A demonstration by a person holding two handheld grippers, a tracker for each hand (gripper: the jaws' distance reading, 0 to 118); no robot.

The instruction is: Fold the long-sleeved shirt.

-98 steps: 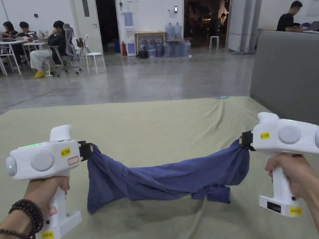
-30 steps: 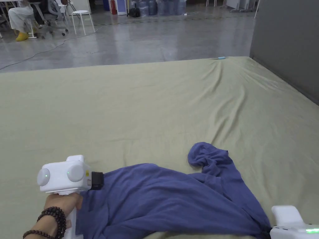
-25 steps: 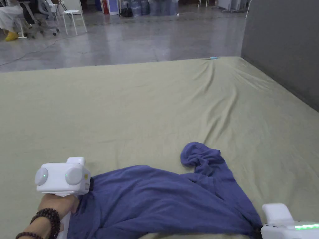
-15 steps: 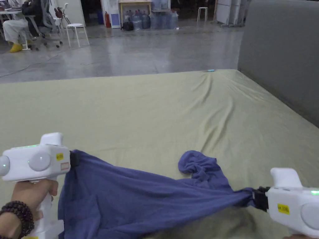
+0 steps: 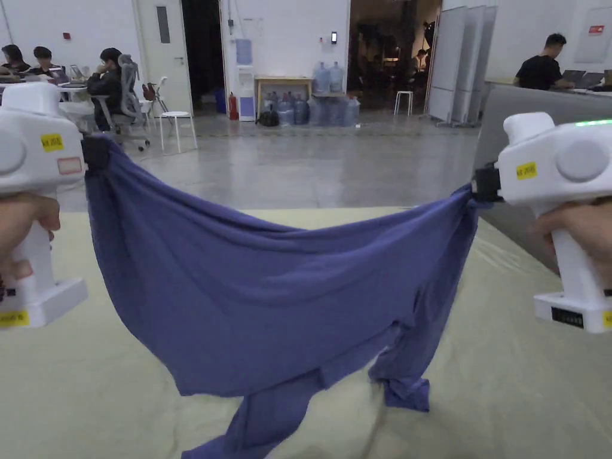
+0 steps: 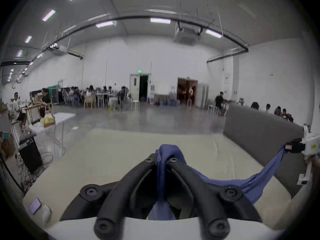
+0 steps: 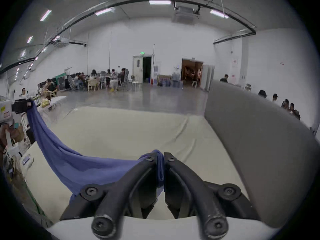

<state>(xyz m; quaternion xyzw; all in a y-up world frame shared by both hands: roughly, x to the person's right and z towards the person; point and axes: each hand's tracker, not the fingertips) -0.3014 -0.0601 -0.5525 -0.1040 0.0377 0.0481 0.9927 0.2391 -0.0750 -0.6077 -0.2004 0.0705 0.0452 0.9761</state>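
Shirt [image 5: 269, 299] now lifted off bed [image 5: 526, 388], stretched between left gripper [image 6: 161, 159] and right gripper [image 7: 161, 154], both pinching fabric; sleeves dangling, ready for flat laydown before folding

- One blue long-sleeved shirt [image 5: 269, 287], hanging above the bed's near edge, with two sleeves dangling.
- Two white grippers: the left gripper [image 5: 95, 152] and the right gripper [image 5: 485, 184], each with two black fingers [image 6: 138, 178] pressed on the cloth.
- Two hands gripping the handles: the left hand [image 5: 21, 224] and the right hand [image 5: 577, 230].
- One bed [image 5: 526, 382] under a pale green sheet.
- One grey partition [image 5: 526, 119] along the bed's right edge.
- One white stool [image 5: 176, 122] on the floor beyond the bed's far edge.
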